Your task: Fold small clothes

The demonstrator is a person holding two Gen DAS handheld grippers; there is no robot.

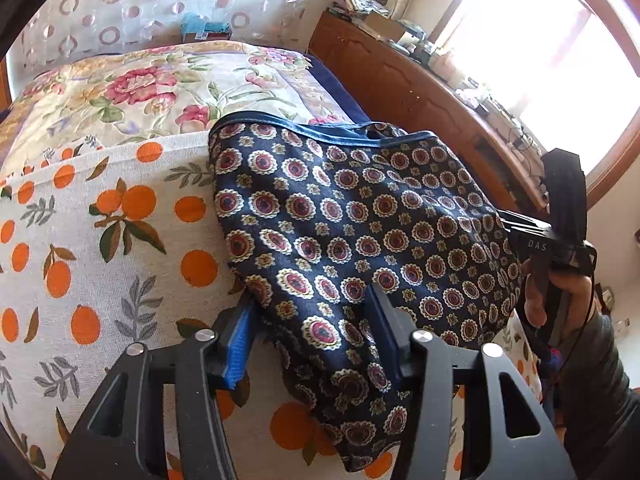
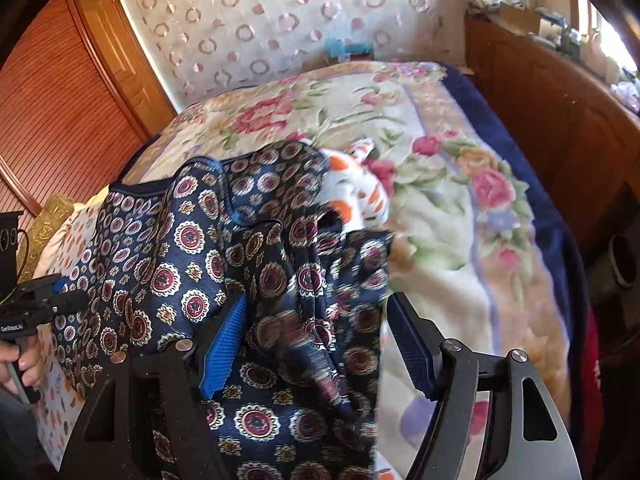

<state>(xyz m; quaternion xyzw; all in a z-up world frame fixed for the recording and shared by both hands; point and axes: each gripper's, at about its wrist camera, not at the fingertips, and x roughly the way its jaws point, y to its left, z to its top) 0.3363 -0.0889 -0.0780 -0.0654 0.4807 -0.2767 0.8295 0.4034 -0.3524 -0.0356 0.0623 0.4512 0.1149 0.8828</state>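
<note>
Lying across an orange-print sheet [image 1: 100, 240] on the bed [image 1: 160, 88], a navy medallion-print garment [image 1: 340, 220] is bunching between both tools. Left tool [image 1: 316, 340] is straddling its hem at 6 o'clock, half-wide, pads apart from cloth. Right tool [image 2: 320, 344] is gaping wide, cloth slack between.

A navy garment [image 1: 340, 216] with red-and-cream medallions lies rumpled — one bunched fold between each gripper's blue pads.
</note>
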